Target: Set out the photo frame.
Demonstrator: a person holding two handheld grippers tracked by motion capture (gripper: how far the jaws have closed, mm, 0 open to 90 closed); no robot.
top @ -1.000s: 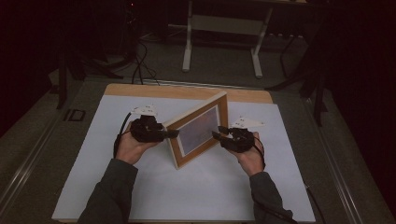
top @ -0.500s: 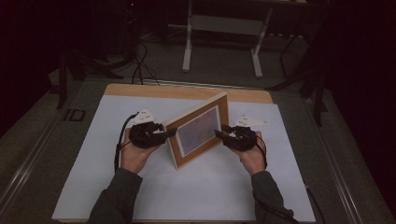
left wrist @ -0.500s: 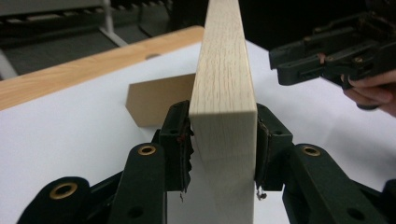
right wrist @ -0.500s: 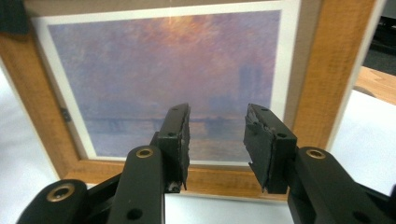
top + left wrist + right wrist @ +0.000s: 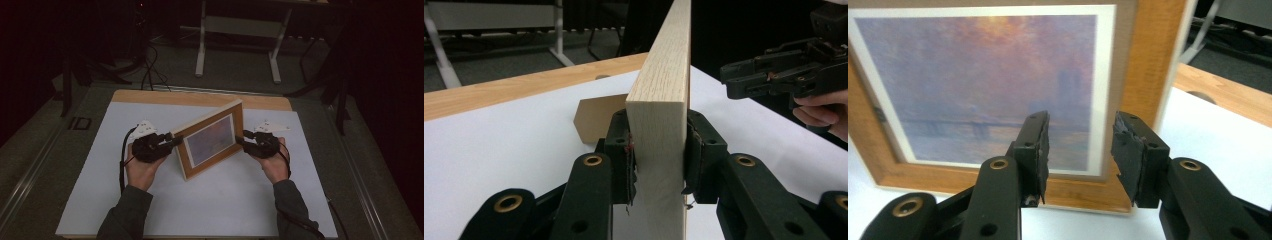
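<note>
A wooden picture frame [image 5: 212,140] with a hazy purple-and-orange print stands upright and angled on the white table top [image 5: 225,205]. My left gripper [image 5: 175,140] is shut on its left edge. In the left gripper view its pads [image 5: 624,155] press both faces of the pale wood edge [image 5: 664,90]; the jaws have just been closing on it. My right gripper [image 5: 241,140] is at the frame's right end, open. In the right gripper view its jaws [image 5: 1079,150] have just been opening, with nothing between them and the print [image 5: 978,75] close behind.
A brown stand flap [image 5: 594,120] sticks out behind the frame. A bare wooden strip [image 5: 200,97] runs along the table's far edge. Beyond it, on the dark floor, are metal table legs [image 5: 201,50] and cables [image 5: 150,75].
The left hand has shifted slightly toward the near edge while keeping hold of the frame's end. The frame and the right hand stay where they were.
</note>
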